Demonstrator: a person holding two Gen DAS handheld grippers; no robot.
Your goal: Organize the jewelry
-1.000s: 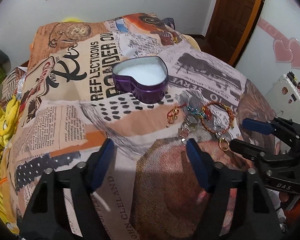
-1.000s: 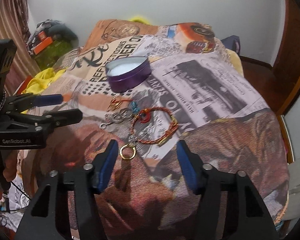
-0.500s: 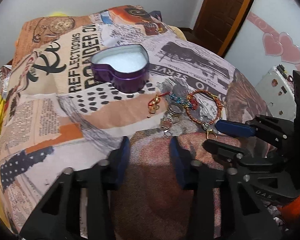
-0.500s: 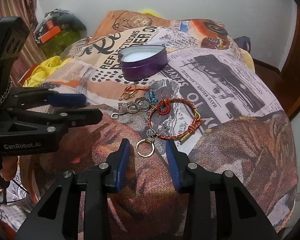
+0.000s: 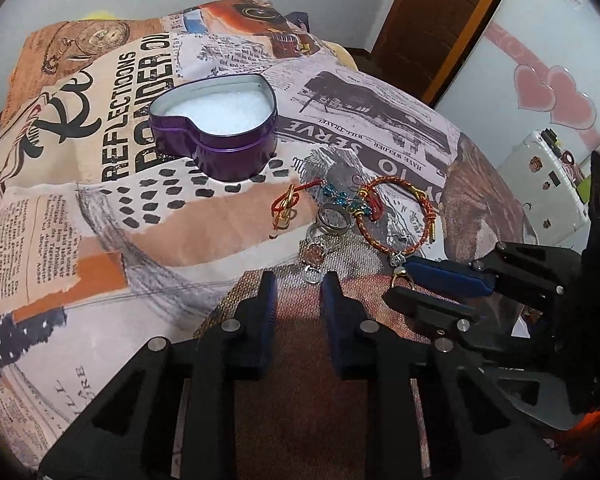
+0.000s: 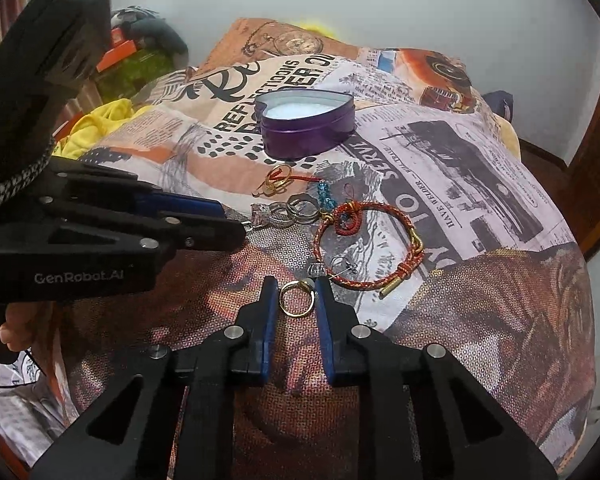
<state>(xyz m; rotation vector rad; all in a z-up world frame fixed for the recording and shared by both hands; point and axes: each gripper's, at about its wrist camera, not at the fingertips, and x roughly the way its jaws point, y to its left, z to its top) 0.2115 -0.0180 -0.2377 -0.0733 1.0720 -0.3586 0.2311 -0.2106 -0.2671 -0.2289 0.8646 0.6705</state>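
Observation:
A purple heart-shaped tin (image 5: 216, 136) with a white lining stands open on the printed bedspread; it also shows in the right wrist view (image 6: 307, 122). Before it lies jewelry: a gold ring (image 6: 296, 298), a red-gold braided bracelet (image 6: 370, 248), silver rings (image 6: 288, 212), blue beads (image 6: 323, 192) and a red-gold clasp (image 6: 276, 178). My right gripper (image 6: 296, 292) is narrowly open, its jaws either side of the gold ring. My left gripper (image 5: 298, 280) is narrowly open, its tips at a small silver ring (image 5: 313, 274) by the silver rings.
The printed bedspread (image 5: 100, 208) covers a rounded bed. A wooden door (image 5: 440, 20) and a white panel with pink hearts (image 5: 548, 92) are to the right. Yellow cloth (image 6: 96, 124) and clutter lie at the left.
Both grippers have moved forward to the jewelry and narrowed. The right jaws now flank the gold ring; the left tips have reached the silver rings.

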